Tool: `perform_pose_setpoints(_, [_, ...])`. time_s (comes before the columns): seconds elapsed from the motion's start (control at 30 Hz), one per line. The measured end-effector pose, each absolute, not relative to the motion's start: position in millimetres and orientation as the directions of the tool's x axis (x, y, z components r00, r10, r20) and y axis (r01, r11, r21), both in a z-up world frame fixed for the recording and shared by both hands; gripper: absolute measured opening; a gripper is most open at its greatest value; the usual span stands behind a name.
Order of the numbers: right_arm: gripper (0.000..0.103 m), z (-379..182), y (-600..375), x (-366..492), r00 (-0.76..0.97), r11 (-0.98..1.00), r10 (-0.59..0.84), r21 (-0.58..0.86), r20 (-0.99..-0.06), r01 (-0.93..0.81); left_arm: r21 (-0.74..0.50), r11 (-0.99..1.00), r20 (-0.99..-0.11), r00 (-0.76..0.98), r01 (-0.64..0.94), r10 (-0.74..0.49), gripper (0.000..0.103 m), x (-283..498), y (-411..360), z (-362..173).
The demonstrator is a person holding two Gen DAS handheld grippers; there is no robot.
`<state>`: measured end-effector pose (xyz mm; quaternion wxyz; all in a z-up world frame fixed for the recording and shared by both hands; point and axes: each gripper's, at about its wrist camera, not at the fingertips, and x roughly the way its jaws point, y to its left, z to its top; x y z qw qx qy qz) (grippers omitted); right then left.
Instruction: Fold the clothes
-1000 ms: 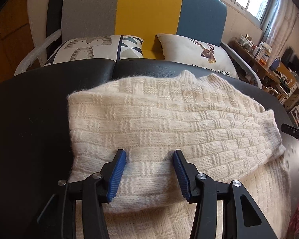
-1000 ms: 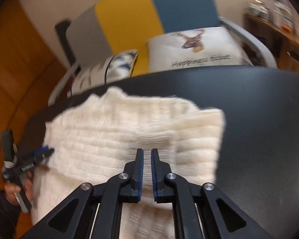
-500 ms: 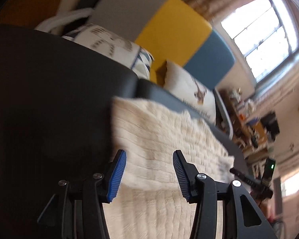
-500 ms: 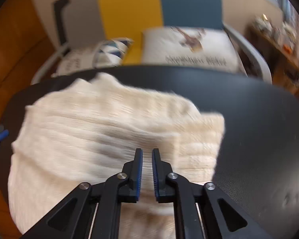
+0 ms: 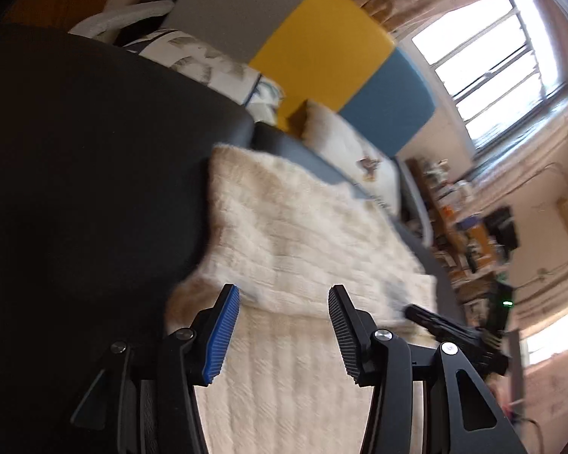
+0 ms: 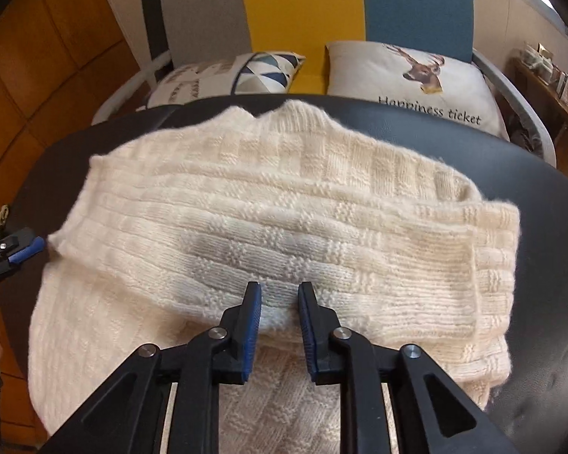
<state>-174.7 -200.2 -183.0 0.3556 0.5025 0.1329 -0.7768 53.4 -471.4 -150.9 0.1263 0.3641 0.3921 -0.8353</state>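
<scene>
A cream knitted sweater (image 6: pixel 284 204) lies on the black table (image 6: pixel 549 227), its upper part folded over the lower part. It also shows in the left wrist view (image 5: pixel 284 234), blurred. My right gripper (image 6: pixel 279 302) is open a little, its jaws just above the near edge of the folded layer, holding nothing. My left gripper (image 5: pixel 284 302) is wide open and empty, over the left end of the fold. The left gripper's tip shows at the left edge of the right wrist view (image 6: pixel 15 249). The right gripper shows in the left wrist view (image 5: pixel 435 321).
Behind the table stands a sofa (image 6: pixel 303 7) with grey, yellow and blue back panels and two printed cushions (image 6: pixel 409 72). A cluttered shelf (image 5: pixel 469 234) stands at the right under a bright window (image 5: pixel 503 56). Bare black tabletop (image 5: pixel 75 189) lies left of the sweater.
My right gripper has opened from shut and let go of the folded layer. My left gripper has swung left and tilted, staying open. The sweater's fold now lies flat.
</scene>
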Motion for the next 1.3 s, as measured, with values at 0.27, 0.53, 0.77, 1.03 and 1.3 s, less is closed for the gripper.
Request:
perform_pose_setpoints(0.27, [0.019,-148.3,-153.1,-158.5,-0.145,-0.634,-0.587,0.341,-0.796,0.694,-0.518,-0.658,-0.742,-0.669,0.546,0.029,0.047,77.5,-465.2,-151.1])
perform_pose_setpoints(0.53, [0.02,-162.9,-37.5,-92.4,0.002,-0.632,-0.574,0.444,-0.819,0.635,-0.513,-0.677,-0.706,-0.708,0.527,-0.017,0.051,153.9,-421.6,-125.9])
perform_pose_setpoints(0.77, [0.029,-186.4,14.1,-58.7,0.017,-0.66,-0.605,0.514,-0.796,0.548,-0.484,-0.692,-0.746,-0.666,0.536,0.006,0.053,210.1,-385.7,-137.0])
perform_pose_setpoints(1.03, [0.083,-183.1,65.9,-41.4,-0.032,-0.664,-0.658,0.559,-0.752,0.496,-0.467,-0.687,-0.788,-0.615,0.557,0.036,0.057,255.6,-367.8,-161.1])
perform_pose_setpoints(1.3, [0.082,-195.8,104.9,-41.5,-0.012,-0.663,-0.694,0.634,-0.719,0.398,-0.445,-0.732,-0.795,-0.604,0.516,0.057,0.059,264.8,-351.4,-180.5])
